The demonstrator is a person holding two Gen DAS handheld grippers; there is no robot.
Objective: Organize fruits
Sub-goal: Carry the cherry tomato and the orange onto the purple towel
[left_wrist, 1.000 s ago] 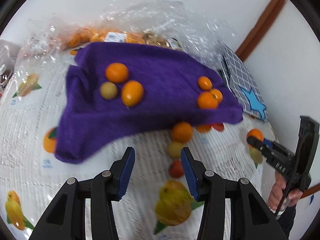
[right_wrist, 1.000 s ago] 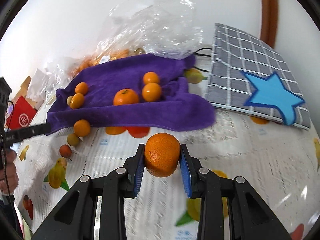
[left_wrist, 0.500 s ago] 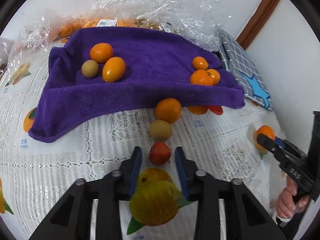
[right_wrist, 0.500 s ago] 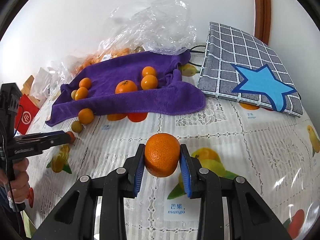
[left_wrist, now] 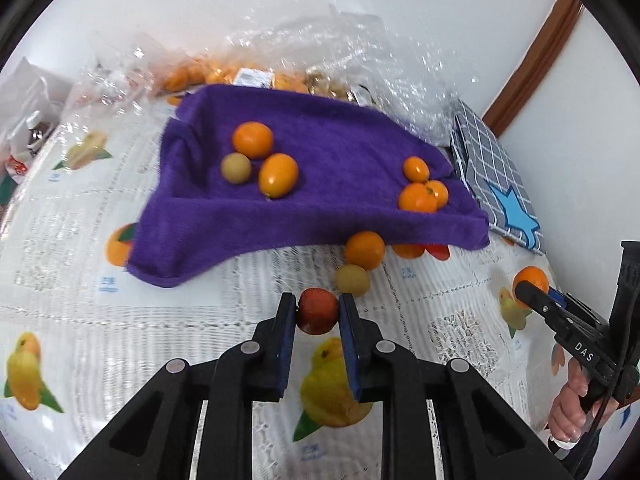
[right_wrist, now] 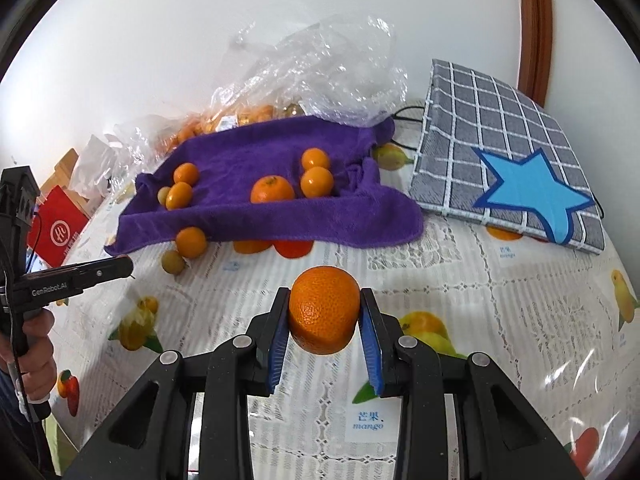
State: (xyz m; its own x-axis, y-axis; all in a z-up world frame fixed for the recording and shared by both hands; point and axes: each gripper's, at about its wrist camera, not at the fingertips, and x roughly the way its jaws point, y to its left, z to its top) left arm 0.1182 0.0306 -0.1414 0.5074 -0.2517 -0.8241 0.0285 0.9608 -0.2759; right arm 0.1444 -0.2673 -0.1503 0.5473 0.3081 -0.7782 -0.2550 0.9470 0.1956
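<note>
My left gripper [left_wrist: 317, 312] is shut on a small red fruit [left_wrist: 318, 311] just above the tablecloth. My right gripper [right_wrist: 324, 316] is shut on a large orange [right_wrist: 324, 314], held above the table; it also shows in the left wrist view [left_wrist: 531, 280]. A purple towel [left_wrist: 320, 184] lies ahead with two groups of fruit: an orange, a tan fruit and a kumquat [left_wrist: 278, 175] on the left, three small oranges [left_wrist: 418, 197] on the right. An orange [left_wrist: 364, 250] and a tan fruit [left_wrist: 352, 279] lie loose by the towel's front edge.
Clear plastic bags [right_wrist: 320, 68] holding more oranges lie behind the towel by the wall. A grey checked pad with a blue star [right_wrist: 508, 168] lies to the right. A red packet [right_wrist: 58, 228] sits at the left. The tablecloth [right_wrist: 460, 272] has printed fruit pictures.
My left gripper moved forward over the red fruit, closed on it and raised it slightly. My right gripper kept holding the large orange and drew back from the towel.
</note>
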